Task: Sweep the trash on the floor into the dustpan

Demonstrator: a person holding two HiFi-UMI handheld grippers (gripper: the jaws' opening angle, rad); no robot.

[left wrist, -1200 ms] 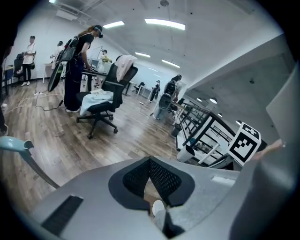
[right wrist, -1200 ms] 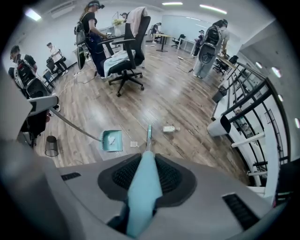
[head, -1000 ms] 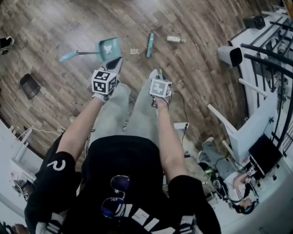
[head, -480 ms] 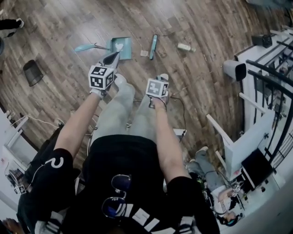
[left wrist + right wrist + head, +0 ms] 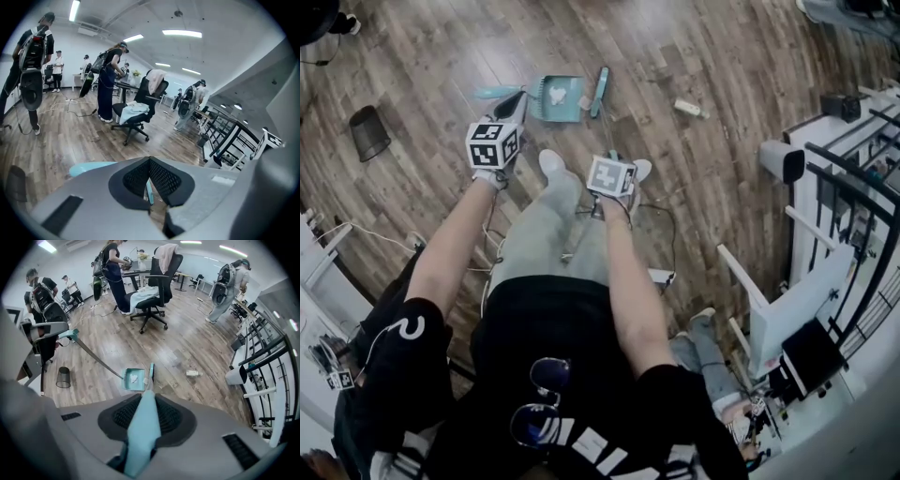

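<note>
1. Sweeping looks partly done: a crumpled white piece (image 5: 569, 97) lies inside the teal dustpan (image 5: 546, 109). A small scrap (image 5: 145, 379) sits at its lip beside the broom head (image 5: 600, 91), and a white item (image 5: 687, 108) lies on the floor, well apart.
2. Right gripper (image 5: 144, 401) fingers clamp the teal broom handle (image 5: 142, 434). Left gripper (image 5: 150, 161) fingers are together and look empty, just beside the dustpan handle (image 5: 89, 167).

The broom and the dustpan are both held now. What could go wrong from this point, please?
1. A small scrap lies at the open edge of the dustpan, beside the broom head; a hard stroke may push it under or past that edge.
2. The white paper already inside could slide out if the left gripper tilts the dustpan.
3. The white object lies apart to the right and may be missed.
</note>
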